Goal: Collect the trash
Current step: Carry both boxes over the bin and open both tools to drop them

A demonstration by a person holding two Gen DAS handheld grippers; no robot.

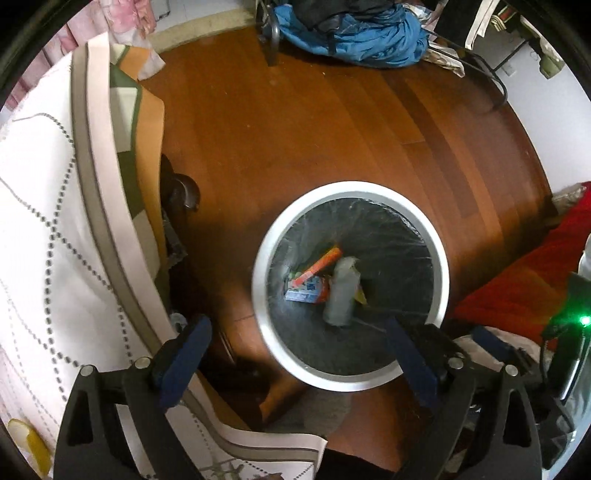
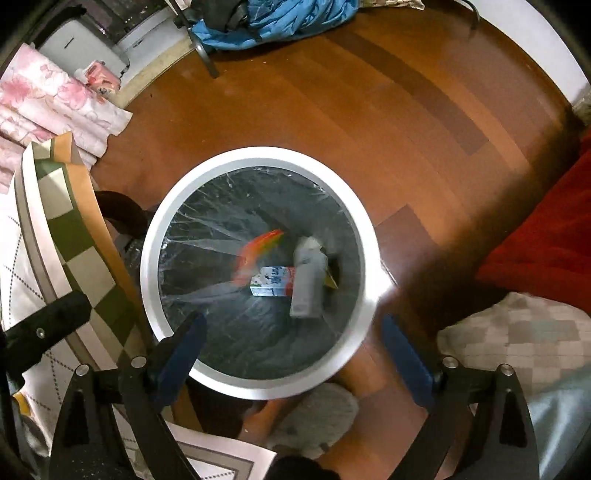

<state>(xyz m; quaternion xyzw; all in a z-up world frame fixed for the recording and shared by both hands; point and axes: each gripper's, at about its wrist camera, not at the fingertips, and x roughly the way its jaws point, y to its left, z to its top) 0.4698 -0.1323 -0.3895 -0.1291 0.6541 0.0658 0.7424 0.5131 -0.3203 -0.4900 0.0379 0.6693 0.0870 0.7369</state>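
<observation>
A round white-rimmed trash bin point(image 1: 441, 266) point(image 2: 147, 258) with a dark plastic liner stands on the wooden floor below both grippers. Inside lie an orange wrapper point(image 1: 321, 263) point(image 2: 258, 249), a small blue-and-white carton point(image 1: 306, 291) point(image 2: 271, 282) and a grey crumpled tube-shaped piece point(image 1: 343, 291) point(image 2: 308, 282). The orange wrapper looks blurred in the right wrist view. My left gripper point(image 1: 295, 350) hovers over the bin's near-left rim, open, with nothing between its fingers. My right gripper point(image 2: 295, 347) hangs over the bin's near edge, also open and empty.
A bed with a white dotted cover point(image 1: 40, 229) and a checked sheet point(image 2: 85, 258) borders the left. A red blanket point(image 1: 517, 288) point(image 2: 546, 229) lies at the right. Blue fabric point(image 1: 369, 33) point(image 2: 280, 22) is piled on a chair at the back. A grey slipper point(image 2: 317, 421) sits below the bin.
</observation>
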